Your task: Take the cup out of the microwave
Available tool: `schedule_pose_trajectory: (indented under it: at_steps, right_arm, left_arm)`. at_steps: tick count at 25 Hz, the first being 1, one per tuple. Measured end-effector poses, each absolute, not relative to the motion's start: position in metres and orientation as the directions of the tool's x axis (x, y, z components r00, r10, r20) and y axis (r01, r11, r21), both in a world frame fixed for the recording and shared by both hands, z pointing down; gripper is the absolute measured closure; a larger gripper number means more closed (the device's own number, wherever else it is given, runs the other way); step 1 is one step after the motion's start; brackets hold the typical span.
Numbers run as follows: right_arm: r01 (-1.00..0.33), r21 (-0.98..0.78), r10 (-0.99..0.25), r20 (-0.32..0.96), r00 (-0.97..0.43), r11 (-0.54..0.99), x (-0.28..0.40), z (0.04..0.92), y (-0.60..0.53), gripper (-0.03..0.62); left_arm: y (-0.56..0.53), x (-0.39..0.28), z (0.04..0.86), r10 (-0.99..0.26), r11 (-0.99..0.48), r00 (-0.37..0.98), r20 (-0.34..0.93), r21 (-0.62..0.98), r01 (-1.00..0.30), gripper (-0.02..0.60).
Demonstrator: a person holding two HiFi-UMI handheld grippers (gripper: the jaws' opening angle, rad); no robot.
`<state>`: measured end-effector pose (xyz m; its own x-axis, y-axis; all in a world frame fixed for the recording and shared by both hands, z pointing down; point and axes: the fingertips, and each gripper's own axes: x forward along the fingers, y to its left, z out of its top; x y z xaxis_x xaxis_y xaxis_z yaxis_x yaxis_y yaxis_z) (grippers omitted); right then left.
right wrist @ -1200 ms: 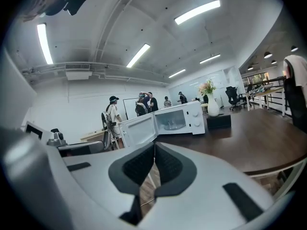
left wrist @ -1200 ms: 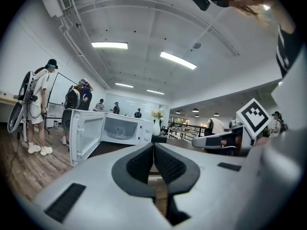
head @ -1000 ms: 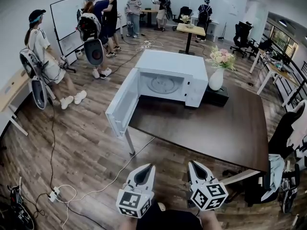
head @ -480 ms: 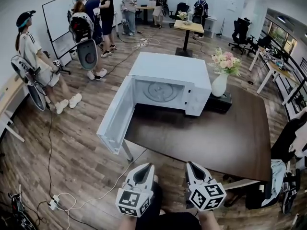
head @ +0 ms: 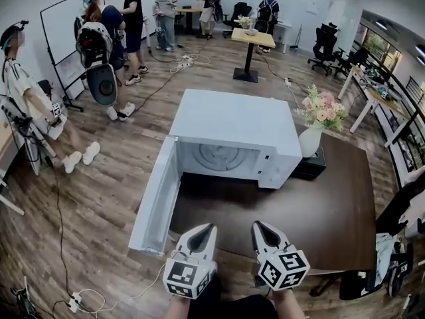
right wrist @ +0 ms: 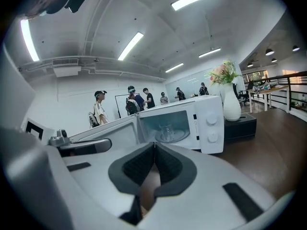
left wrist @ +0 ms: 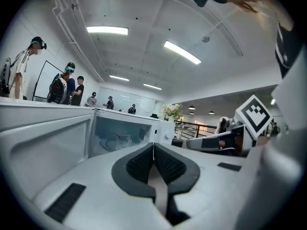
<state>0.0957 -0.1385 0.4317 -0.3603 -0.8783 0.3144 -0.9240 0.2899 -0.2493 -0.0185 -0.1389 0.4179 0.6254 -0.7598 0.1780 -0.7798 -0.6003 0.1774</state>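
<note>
A white microwave (head: 232,128) stands on the dark table (head: 319,211) with its door (head: 156,201) swung open to the left. A clear glass cup (right wrist: 167,129) sits on the turntable inside; the left gripper view also shows the cup (left wrist: 123,141), but in the head view I see only the turntable (head: 219,157). My left gripper (head: 207,230) and right gripper (head: 256,225) hover side by side over the table's near edge, well short of the microwave. In their own views the left gripper (left wrist: 153,145) and right gripper (right wrist: 154,145) are shut, with nothing between the pads.
A white vase of flowers (head: 311,138) stands on a black box (head: 309,169) right of the microwave. Several people stand at the far left (head: 99,38). Cables (head: 86,301) trail on the wooden floor, and office chairs (head: 398,211) crowd the right edge.
Both grippers have moved forward toward the microwave, from above the floor to the table's near edge. The microwave and its open door now look larger and closer.
</note>
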Motion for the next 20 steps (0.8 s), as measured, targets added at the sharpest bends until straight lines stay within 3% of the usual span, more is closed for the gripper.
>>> schedule_pose_trajectory:
  at_steps: [20]
  right_arm:
    - [-0.948,-0.15,-0.893,0.319,-0.316,0.282,0.059,0.459,-0.32,0.595]
  left_arm:
    - [-0.276,-0.039,0.452,-0.74,-0.606,0.641,0.201,0.213,-0.766,0.575]
